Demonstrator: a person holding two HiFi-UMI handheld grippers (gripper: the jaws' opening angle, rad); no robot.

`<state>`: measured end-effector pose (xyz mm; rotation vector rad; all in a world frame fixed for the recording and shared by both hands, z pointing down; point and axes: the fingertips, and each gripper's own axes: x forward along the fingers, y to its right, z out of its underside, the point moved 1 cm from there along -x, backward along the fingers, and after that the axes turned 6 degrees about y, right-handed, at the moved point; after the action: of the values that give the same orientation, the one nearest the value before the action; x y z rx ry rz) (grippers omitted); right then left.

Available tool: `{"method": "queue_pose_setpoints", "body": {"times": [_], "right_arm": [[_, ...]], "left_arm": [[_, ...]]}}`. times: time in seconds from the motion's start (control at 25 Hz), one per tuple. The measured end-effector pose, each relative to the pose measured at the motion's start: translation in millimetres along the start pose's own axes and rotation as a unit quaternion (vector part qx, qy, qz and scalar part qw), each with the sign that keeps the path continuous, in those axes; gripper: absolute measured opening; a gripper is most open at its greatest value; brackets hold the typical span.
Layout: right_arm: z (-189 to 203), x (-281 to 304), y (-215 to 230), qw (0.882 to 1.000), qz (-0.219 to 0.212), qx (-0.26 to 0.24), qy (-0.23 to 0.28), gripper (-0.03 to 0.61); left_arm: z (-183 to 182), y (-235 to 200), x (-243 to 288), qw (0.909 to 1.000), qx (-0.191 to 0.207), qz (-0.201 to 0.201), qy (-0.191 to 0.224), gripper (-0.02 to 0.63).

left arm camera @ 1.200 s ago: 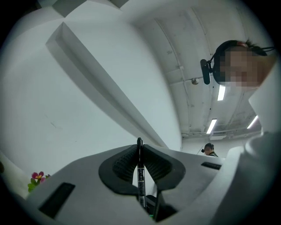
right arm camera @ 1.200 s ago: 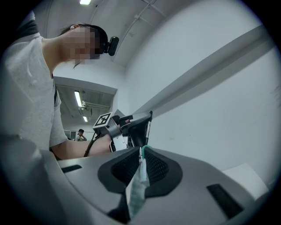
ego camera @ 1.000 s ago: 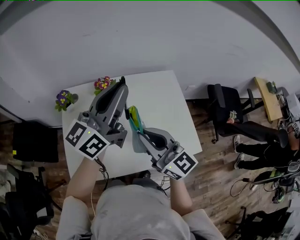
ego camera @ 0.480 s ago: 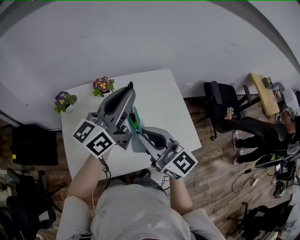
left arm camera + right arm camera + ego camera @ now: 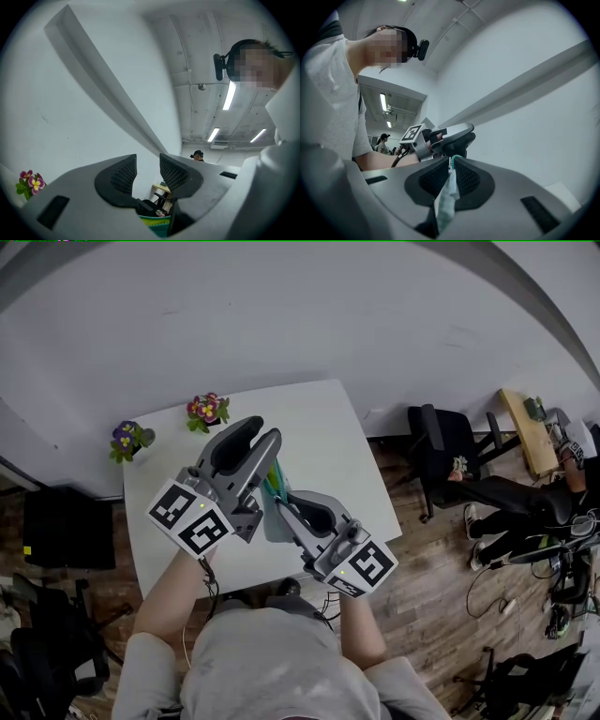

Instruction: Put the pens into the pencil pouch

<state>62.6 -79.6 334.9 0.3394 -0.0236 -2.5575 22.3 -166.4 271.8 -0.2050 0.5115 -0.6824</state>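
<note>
The pencil pouch (image 5: 271, 482), teal with green and yellow stripes, hangs above the white table (image 5: 319, 427). My right gripper (image 5: 284, 503) is shut on its fabric edge (image 5: 445, 206), which is pinched between the pads. My left gripper (image 5: 273, 441) sits just over the pouch's top, and its jaws are opening. In the left gripper view the pads (image 5: 126, 171) stand apart with nothing between them, and the striped pouch rim (image 5: 154, 221) lies just below. The right gripper view shows the left gripper (image 5: 452, 136) close ahead. No pen is in view.
Two small flower pots (image 5: 208, 410) (image 5: 129, 438) stand at the table's far left edge. An office chair (image 5: 441, 442) and a seated person's legs (image 5: 525, 507) are on the wood floor to the right. A white wall runs behind the table.
My left gripper moved right and down toward the pouch, and its jaws have parted. A thin dark tip that stuck out beyond them earlier no longer shows. The right gripper has kept still.
</note>
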Motion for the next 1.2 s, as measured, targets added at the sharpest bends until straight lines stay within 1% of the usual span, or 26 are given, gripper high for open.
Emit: {"method": "queue_pose_setpoints", "body": {"times": [0.2, 0.32, 0.52, 0.68, 0.88, 1.2], "right_arm": [[1, 1, -3, 1.0, -0.003, 0.0, -0.002, 0.049], [1, 1, -2, 1.0, -0.002, -0.001, -0.004, 0.049], [3, 6, 1, 1.0, 0.005, -0.005, -0.014, 0.049], [5, 14, 6, 1.0, 0.016, -0.008, -0.018, 0.049], [3, 21, 9, 0.999, 0.022, -0.011, -0.021, 0.049], [3, 32, 14, 0.998, 0.049, -0.025, -0.034, 0.049]], "left_arm": [[-4, -6, -6, 0.9999, 0.006, -0.016, 0.0, 0.138], [-4, -12, -13, 0.999, 0.025, -0.035, -0.006, 0.135], [-5, -26, -33, 0.9949, 0.061, -0.077, -0.021, 0.073], [-8, -42, -52, 0.9878, 0.094, -0.119, -0.035, 0.051], [-15, -54, -79, 0.9788, 0.116, -0.163, -0.044, 0.04], [-23, -60, -116, 0.958, 0.173, -0.219, -0.066, 0.037]]}}
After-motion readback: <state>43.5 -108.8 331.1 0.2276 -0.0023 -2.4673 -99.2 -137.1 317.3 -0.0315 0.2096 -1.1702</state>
